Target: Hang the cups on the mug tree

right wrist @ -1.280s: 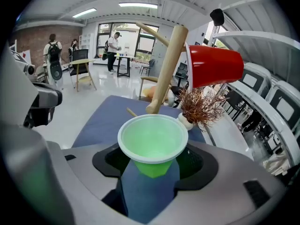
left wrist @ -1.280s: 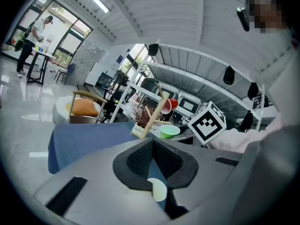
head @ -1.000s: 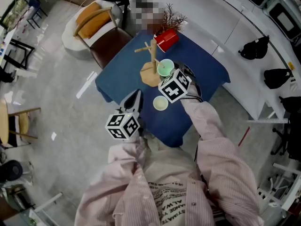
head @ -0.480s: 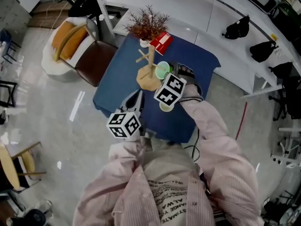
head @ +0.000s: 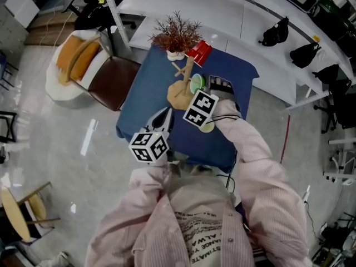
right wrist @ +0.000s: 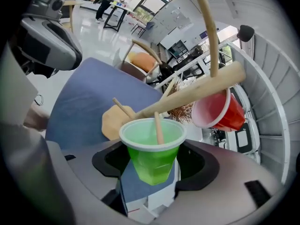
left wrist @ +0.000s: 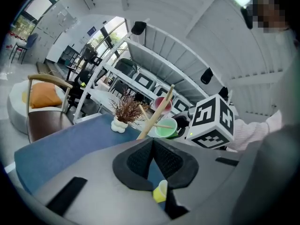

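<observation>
Here, right tongs (right wrist: pixel 152 159) clasp the tapered, glossy green cup (right wrist: pixel 150 146); left tongs (left wrist: pixel 153 144) clenched.

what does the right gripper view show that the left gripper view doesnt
Only the right gripper view: a peg of the mug tree poking into the green cup between the right gripper's jaws, and the tree's wooden base. Only the left gripper view: a yellow cup beyond the left gripper, and the right gripper's marker cube. Both: green cup, red cup, tree trunk, blue table.
</observation>
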The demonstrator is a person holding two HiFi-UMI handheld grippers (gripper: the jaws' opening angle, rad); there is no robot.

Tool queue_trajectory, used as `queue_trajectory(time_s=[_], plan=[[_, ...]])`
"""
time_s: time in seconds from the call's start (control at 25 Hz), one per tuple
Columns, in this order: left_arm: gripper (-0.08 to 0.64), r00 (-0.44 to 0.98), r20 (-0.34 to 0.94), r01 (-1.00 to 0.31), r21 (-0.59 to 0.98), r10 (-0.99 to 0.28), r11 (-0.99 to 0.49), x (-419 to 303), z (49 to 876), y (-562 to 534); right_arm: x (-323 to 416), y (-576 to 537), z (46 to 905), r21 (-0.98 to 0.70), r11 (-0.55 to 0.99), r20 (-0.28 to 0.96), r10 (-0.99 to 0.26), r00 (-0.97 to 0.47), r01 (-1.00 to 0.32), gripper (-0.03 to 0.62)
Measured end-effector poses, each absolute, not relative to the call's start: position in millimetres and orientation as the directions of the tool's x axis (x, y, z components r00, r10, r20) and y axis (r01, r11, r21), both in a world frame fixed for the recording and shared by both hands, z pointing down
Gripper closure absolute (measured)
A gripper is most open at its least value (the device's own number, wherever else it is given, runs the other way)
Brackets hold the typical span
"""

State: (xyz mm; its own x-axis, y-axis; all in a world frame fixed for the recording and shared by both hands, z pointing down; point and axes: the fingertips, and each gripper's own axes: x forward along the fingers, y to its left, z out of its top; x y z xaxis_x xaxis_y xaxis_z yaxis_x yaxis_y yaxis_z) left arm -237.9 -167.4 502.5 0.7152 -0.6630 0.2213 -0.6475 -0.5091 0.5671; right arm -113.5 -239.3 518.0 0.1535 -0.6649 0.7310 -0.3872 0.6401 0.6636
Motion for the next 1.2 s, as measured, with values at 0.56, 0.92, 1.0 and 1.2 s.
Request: queue_trajectory(time_s=[0.56, 0.92, 1.0, 1.2], plan=[[0.561, 0.747, 0.211, -0.615, 0.580, -0.630, -0.534, -258, 503, -178, -130, -246, 524, 0.714, 0.633, 0.696, -0.685, 0.213, -0.297, 0.304], [0.561, 0.757, 0.216, -0.606, 0.586, -0.617, -0.538, -263, 507, -180, -130, -249, 528, 0.733, 0.621, 0.679, -0.698, 0.229, -0.278, 0.304], [0.561, 0.756, 0.220, -0.606, 0.591, -0.616, -0.533, -264, 509, -181, -132, -249, 527, 0.737, 0.616, 0.673, -0.705, 0.223, -0.279, 0.304], [0.561, 0.757, 0.222, -0.603, 0.600, -0.614, -0.526, -267, 510, -182, -133, -250, 525, 0.737, 0.606, 0.671, -0.709, 0.216, -0.299, 0.298]])
